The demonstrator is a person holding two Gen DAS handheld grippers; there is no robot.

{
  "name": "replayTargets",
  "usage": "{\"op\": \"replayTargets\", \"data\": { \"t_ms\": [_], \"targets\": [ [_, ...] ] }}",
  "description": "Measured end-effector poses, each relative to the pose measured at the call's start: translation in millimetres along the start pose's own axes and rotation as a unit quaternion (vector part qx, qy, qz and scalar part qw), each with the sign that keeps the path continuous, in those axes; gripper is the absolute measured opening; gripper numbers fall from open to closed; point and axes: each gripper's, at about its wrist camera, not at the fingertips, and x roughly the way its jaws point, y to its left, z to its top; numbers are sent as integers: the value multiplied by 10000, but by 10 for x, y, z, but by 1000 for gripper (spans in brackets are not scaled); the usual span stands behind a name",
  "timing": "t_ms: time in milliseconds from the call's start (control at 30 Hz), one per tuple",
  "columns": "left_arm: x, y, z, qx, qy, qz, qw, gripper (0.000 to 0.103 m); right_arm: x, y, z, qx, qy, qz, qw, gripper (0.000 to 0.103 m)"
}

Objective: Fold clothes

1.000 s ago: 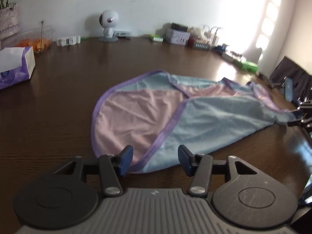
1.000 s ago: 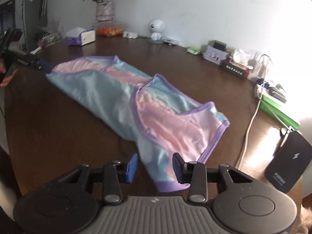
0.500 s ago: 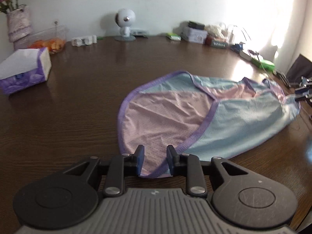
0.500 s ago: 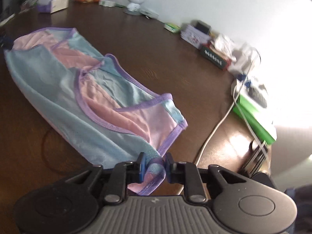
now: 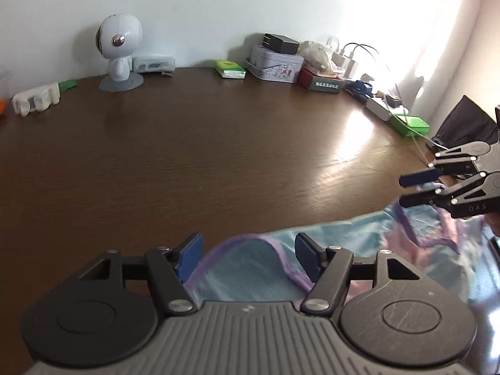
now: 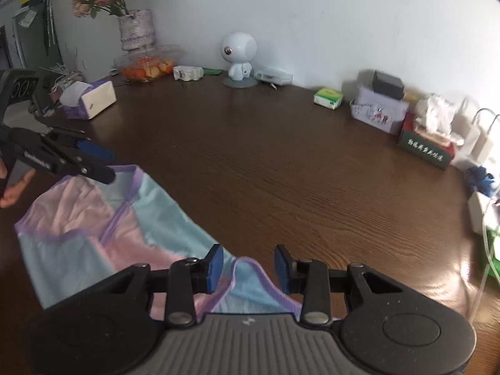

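Observation:
A light blue and pink garment with purple trim (image 6: 93,228) lies on the dark wooden table (image 6: 281,168). My left gripper (image 5: 247,254) is open, its fingers either side of a purple-edged fold of the garment (image 5: 250,268). My right gripper (image 6: 247,267) is open too, above the garment's other end. Each gripper shows in the other's view: the right one (image 5: 418,190) at the right edge, the left one (image 6: 93,162) at the left edge, both with jaws apart over the cloth.
Along the wall stand a white round robot figure (image 6: 238,57), a flower vase (image 6: 137,29), a bowl of oranges (image 6: 147,65), a tissue box (image 6: 89,100), tins and boxes (image 6: 379,106), chargers and cables (image 5: 353,59). A green box (image 5: 409,125) sits at the right edge.
Both grippers held the garment's ends shut half a second ago; both have now opened and the cloth has dropped. The garment lies nearer me, folded over on itself.

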Motion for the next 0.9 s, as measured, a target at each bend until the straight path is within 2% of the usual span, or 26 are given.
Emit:
{"op": "replayTargets", "data": {
  "t_ms": [100, 167, 200, 233, 267, 300, 433, 533, 733, 833, 900],
  "targets": [
    [147, 43, -10, 50, 175, -47, 9998, 64, 168, -83, -29, 198, 225, -27, 9995, 24],
    [144, 34, -45, 235, 99, -86, 9996, 63, 195, -118, -73, 264, 287, 37, 9992, 13],
    [134, 38, -56, 263, 88, -93, 9996, 54, 193, -127, -100, 259, 295, 64, 9992, 11],
    [125, 58, -58, 226, 94, -119, 9996, 35, 197, -133, -120, 241, 305, 68, 9992, 9],
    [119, 80, -56, 173, 107, -142, 9997, 25, 196, -134, -135, 217, 284, 77, 9993, 7],
    [123, 108, -44, 76, 140, -158, 9997, 7, 194, -129, -139, 204, 263, 83, 9994, 6],
    [23, 69, -43, 32, -50, 0, 10000, 2, 174, -68, -126, 110, 175, -86, 9997, 1],
    [-175, 8, -82, -31, -263, -36, 9996, 1, -27, -1, -135, 23, -211, -25, 9998, 1],
    [-475, -234, -134, 254, -503, 49, 9984, 1, -408, 123, -155, -148, -549, -38, 9984, 1],
    [-712, -395, -368, 408, -534, 189, 9976, 1, -615, 212, -261, -263, -606, -8, 9978, 0],
    [-781, -476, -600, 458, -386, 387, 9975, 1, -740, 295, -421, -421, -496, 26, 9979, 0]
  ]
}}
